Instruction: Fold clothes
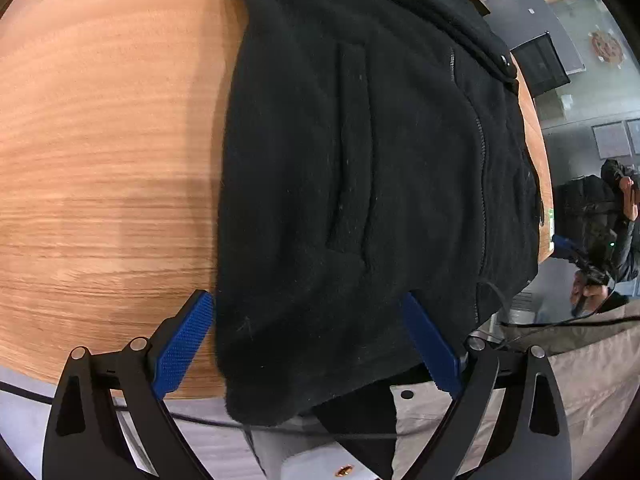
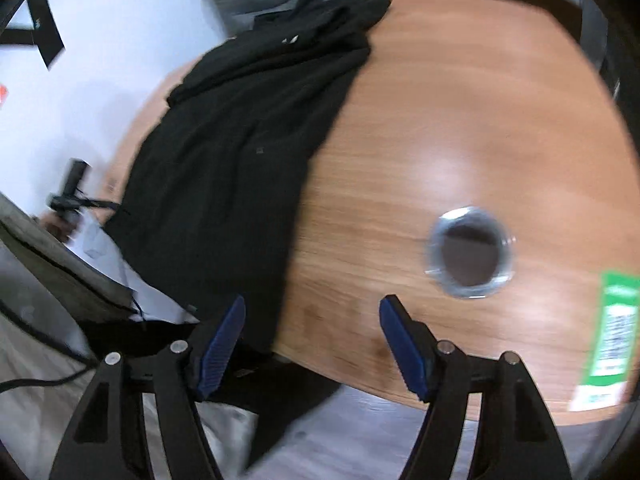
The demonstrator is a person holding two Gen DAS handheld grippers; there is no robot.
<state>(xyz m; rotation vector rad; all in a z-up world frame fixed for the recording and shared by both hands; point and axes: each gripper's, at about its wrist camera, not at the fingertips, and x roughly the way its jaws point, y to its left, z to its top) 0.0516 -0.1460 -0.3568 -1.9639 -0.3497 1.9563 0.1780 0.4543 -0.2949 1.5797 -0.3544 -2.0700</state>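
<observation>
Black fleece jacket point(image 1: 360, 184) lies spread on the wooden desk point(image 1: 100, 140), near hem drooping over the near edge. Left gripper point(image 1: 308, 344) fingers released, straddling that hem. Right gripper point(image 2: 312, 344) fingers spread too, gripping nothing, jacket point(image 2: 240, 152) to its left, desk grommet hole point(image 2: 470, 252) to its right.

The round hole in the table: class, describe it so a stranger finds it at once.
Start from the wooden table, right of the black jacket. On bare wood sits the hole, dark inside with a shiny metal ring, beside a green label.
</observation>
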